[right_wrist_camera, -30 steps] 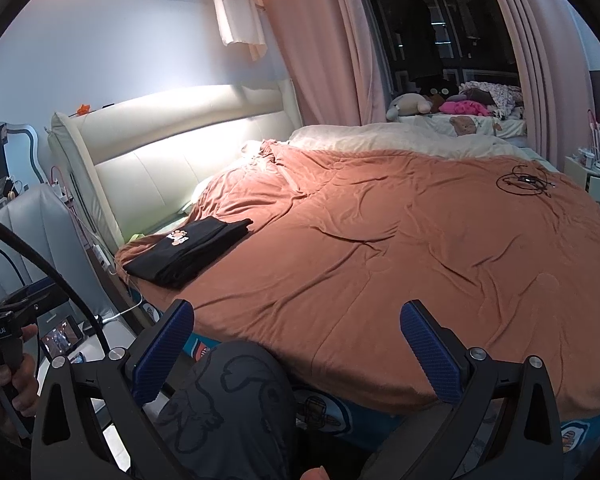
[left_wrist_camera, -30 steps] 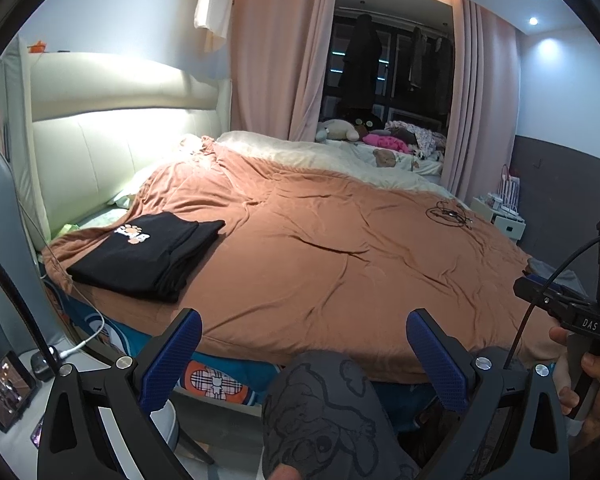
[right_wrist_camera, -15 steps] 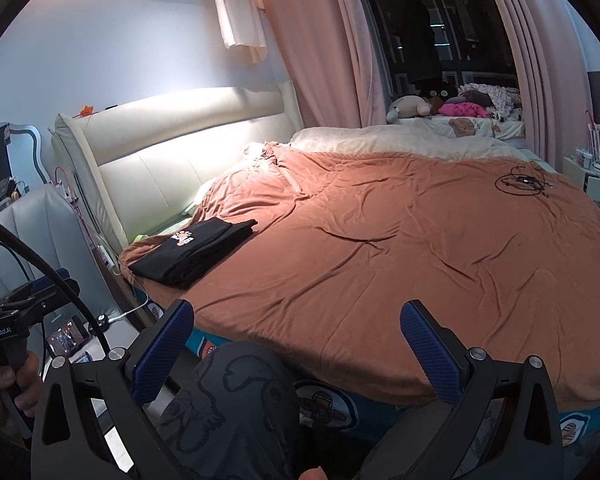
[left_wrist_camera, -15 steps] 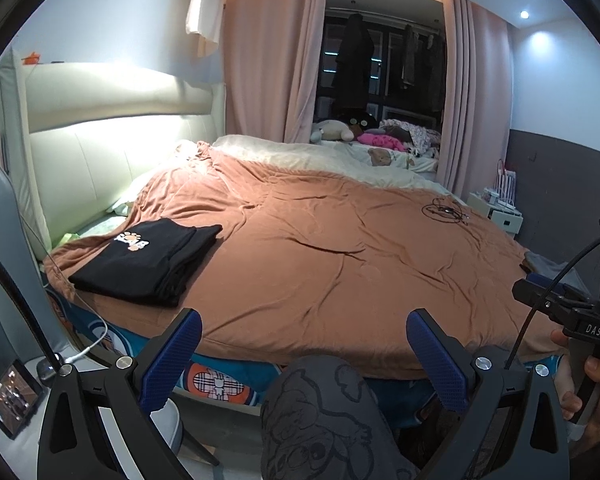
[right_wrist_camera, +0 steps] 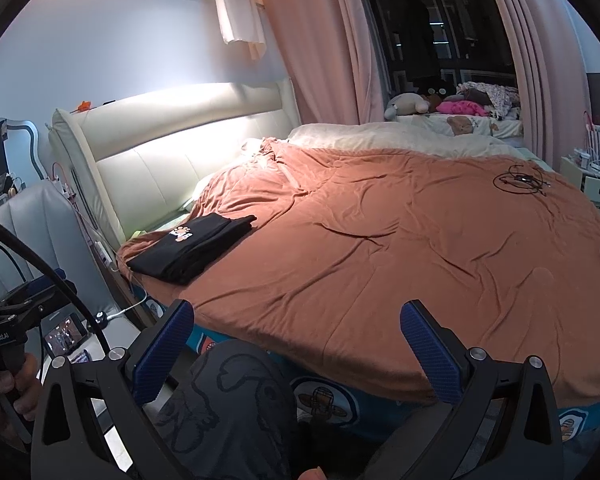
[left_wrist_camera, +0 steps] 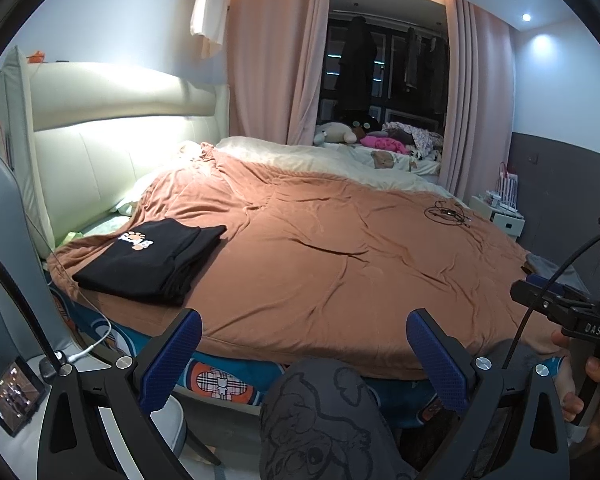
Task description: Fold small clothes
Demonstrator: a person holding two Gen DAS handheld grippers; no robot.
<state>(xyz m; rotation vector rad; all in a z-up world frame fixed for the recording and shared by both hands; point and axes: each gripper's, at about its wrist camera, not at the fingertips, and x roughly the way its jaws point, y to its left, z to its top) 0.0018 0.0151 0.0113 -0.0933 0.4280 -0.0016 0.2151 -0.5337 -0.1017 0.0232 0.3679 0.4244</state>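
A folded black garment [left_wrist_camera: 152, 262] [right_wrist_camera: 192, 250] with a small orange and white print lies near the left front corner of the bed, on the brown cover [left_wrist_camera: 340, 264] [right_wrist_camera: 400, 248]. My left gripper [left_wrist_camera: 302, 356] is open with nothing between its blue pads, held back from the bed's near edge above a knee in grey printed trousers [left_wrist_camera: 324, 420]. My right gripper [right_wrist_camera: 296, 348] is open and empty too, also short of the bed edge. Each gripper shows at the side of the other's view, held by a hand [left_wrist_camera: 596, 380] [right_wrist_camera: 8, 384].
A coil of black cable [left_wrist_camera: 446, 213] [right_wrist_camera: 520, 180] lies on the far right of the cover. Soft toys and pink cloth [left_wrist_camera: 380, 142] sit by the window. A padded headboard [left_wrist_camera: 100, 152] stands at the left, a small screen [left_wrist_camera: 14, 394] and a white cable on the floor.
Both views have drifted slightly back and up from the bed; the folded garment sits a little lower and farther. Both grippers stay open and empty.
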